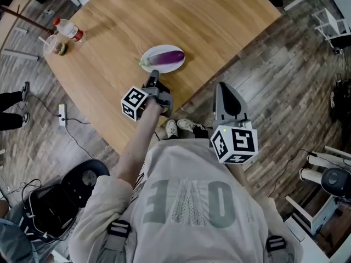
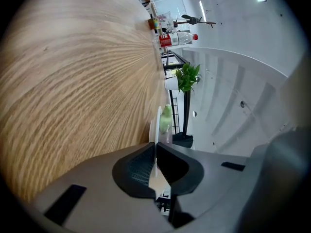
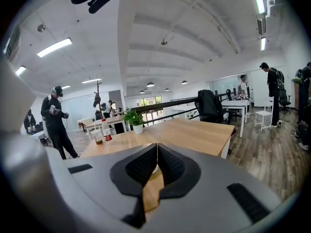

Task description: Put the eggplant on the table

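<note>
Eggplant [image 1: 167, 57] lies on plate [image 1: 159, 47] gripped by left fingers [image 1: 154, 79].

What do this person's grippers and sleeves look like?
The left gripper and right gripper have grey bodies, with black ribbed pads lining the jaws. Each carries a white cube printed with black square markers. The person wears a pale short-sleeved T-shirt under buckled straps.
</note>
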`<state>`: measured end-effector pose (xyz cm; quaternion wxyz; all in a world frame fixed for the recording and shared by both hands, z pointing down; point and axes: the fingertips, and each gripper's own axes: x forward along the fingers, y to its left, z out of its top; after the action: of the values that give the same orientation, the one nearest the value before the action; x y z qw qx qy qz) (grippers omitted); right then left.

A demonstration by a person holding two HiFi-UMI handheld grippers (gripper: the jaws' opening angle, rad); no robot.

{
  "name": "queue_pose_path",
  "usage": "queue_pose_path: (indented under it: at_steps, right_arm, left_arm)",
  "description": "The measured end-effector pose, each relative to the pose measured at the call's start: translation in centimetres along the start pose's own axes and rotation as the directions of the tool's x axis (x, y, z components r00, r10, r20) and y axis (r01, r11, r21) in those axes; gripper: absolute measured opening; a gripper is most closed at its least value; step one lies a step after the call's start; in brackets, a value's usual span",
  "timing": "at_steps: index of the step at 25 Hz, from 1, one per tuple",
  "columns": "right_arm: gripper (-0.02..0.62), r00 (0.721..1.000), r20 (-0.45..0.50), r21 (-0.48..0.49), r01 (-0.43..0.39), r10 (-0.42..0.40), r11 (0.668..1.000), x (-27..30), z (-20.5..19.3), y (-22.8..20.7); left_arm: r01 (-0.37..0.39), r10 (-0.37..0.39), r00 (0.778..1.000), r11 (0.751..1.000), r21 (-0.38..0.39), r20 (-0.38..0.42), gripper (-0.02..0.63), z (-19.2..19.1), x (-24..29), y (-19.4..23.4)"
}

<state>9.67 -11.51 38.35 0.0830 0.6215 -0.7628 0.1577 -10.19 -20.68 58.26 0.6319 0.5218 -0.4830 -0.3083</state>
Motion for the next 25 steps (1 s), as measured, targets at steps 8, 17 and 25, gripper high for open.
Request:
queue_pose_path:
  at_steps: [8,17,25]
  right_arm:
    - [0.020,1.000,-0.010,0.012,0.003,-0.003,1.000,-0.6,-0.3,-0.5]
    - [0.020,1.000,-0.020,0.053,0.019,-0.018,0.998,-1.0,-1.0,-1.6]
    - [0.020,1.000,-0.017,0.061,0.007,-0.006,0.998,-1.0,-0.9,-1.3]
  left_arm:
    - [-0.038,0.038,0.999,0.999,-0.034,0.004,0.018,-0.3,0.4,0.7]
    - [-0.094,0.095,0.995,0.990,-0.100,0.004,0.020,-0.4,0.6,1.6]
    - [-0.180,0.184,0.983,0.977,-0.113,0.020,0.021,-0.1,0.6,1.7]
